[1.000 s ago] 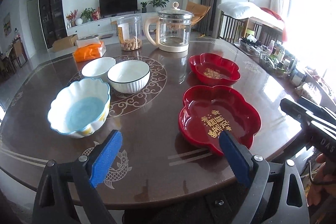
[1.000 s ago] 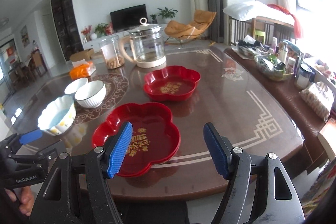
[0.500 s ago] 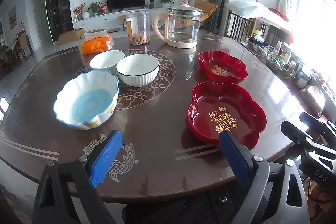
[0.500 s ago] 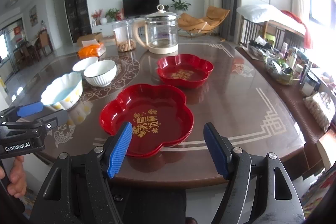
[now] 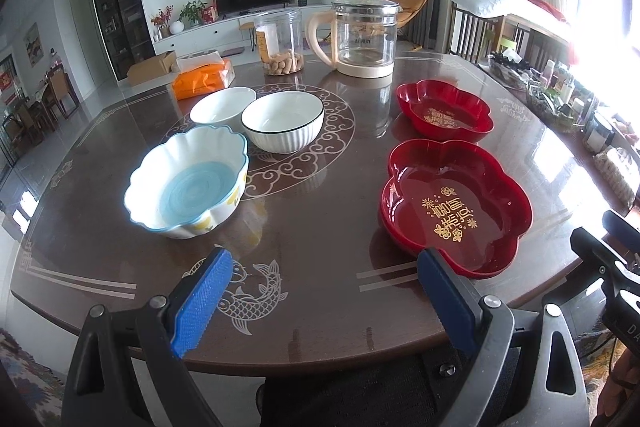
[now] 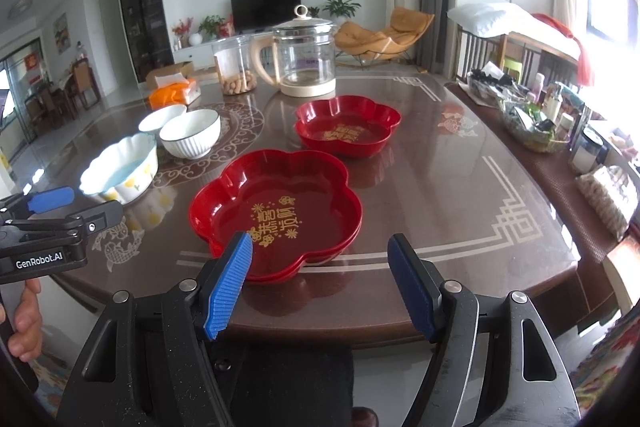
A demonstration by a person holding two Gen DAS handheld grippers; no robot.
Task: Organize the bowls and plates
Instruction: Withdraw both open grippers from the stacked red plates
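On the dark table [image 5: 320, 219] lie two red flower-shaped plates: a near one [image 5: 456, 207] [image 6: 276, 215] and a far one [image 5: 444, 111] [image 6: 348, 125]. To the left stand a scalloped bowl with a blue inside [image 5: 188, 183] [image 6: 120, 167], a white ribbed bowl with a dark rim [image 5: 282, 123] [image 6: 190, 133] and a small white bowl [image 5: 222, 109] [image 6: 162, 117]. My left gripper [image 5: 324, 299] is open and empty over the table's near edge. My right gripper [image 6: 320, 283] is open and empty just in front of the near red plate.
At the back of the table stand a glass kettle [image 5: 364, 35] [image 6: 304, 55], a clear jar with snacks [image 5: 280, 43] and an orange tissue pack [image 5: 204, 77]. A side shelf with bottles and baskets [image 6: 532, 115] runs along the right.
Both grippers have drawn back and risen from the table, so more of the near table edge shows. Plates and bowls have not moved.
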